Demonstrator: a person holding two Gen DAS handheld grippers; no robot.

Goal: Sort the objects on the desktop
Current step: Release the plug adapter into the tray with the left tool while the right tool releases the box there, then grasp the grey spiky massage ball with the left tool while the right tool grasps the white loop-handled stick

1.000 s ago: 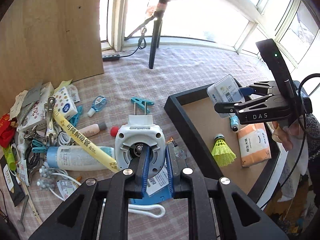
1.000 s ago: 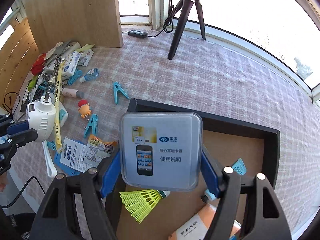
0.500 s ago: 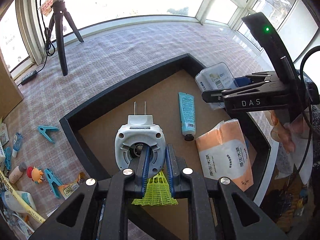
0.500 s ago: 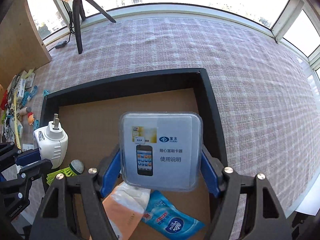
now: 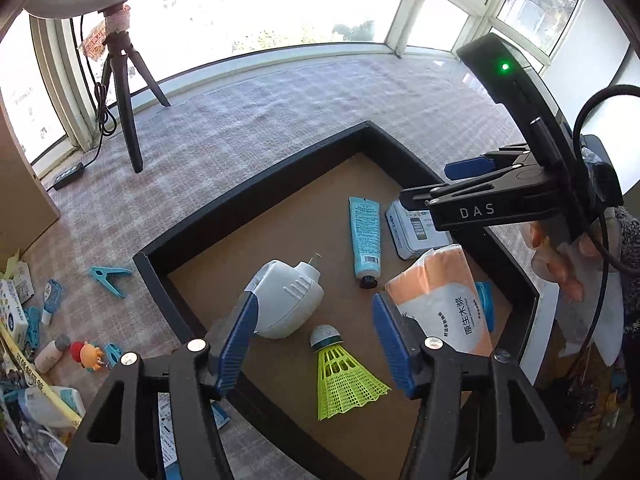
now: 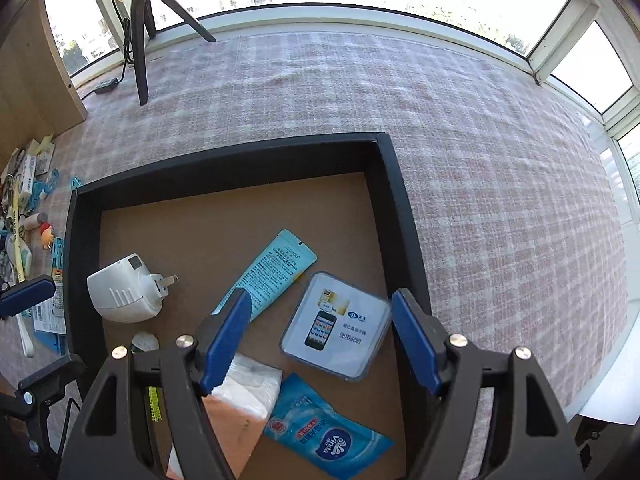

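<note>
A black-walled tray (image 5: 256, 196) with a brown floor holds the sorted things; it also shows in the right wrist view (image 6: 224, 156). My left gripper (image 5: 316, 340) is open above it; the white plug adapter (image 5: 286, 300) lies on the floor by its left finger. My right gripper (image 6: 320, 340) is open; the clear plastic card-reader box (image 6: 336, 326) lies flat just ahead of it. The tray also holds a blue tube (image 5: 364, 236), a yellow shuttlecock (image 5: 340, 376), an orange tissue pack (image 5: 444, 304) and a blue wipes pack (image 6: 328, 436).
Unsorted clutter lies left of the tray on the checked cloth: a blue clothes peg (image 5: 108, 278), a small toy figure (image 5: 86, 354), bottles and packets (image 5: 16, 312). A black tripod (image 5: 124, 92) stands at the back left. A wooden board (image 6: 32, 60) stands at the far left.
Both grippers have opened. The plug adapter left my left gripper and lies on its side in the tray. The card-reader box left my right gripper and lies flat by the tube.
</note>
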